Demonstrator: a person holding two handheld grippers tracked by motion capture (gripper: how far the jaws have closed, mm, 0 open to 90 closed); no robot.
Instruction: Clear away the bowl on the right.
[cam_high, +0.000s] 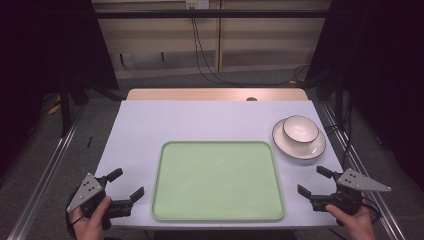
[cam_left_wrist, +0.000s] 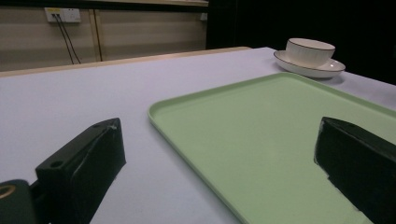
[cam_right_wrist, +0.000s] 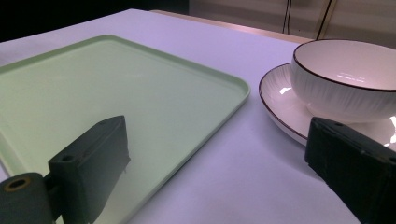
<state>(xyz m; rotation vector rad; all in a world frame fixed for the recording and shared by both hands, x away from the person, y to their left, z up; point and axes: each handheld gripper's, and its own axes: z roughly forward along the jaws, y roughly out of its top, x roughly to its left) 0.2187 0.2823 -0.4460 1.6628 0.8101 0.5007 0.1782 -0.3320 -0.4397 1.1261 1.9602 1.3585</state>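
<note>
Pale lavender tabletop (cam_high: 200, 120), dark room beyond. We hold the left gripper (cam_high: 126, 184) at the near left corner, jaws wide apart, nothing between them. Right gripper (cam_high: 313, 181) likewise spread and empty, near right, just short of the white bowl (cam_high: 300, 129) sitting in its saucer (cam_high: 299, 148). Green tray (cam_high: 218, 180) lies between us, bare.

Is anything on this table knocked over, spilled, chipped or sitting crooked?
Nothing stands out. The green tray lies flat and square to the table, bare and dry. The white bowl sits upright on its plate, beside the tray's far right corner, with no chips visible. Both the left gripper and right gripper are open, holding nothing.
</note>
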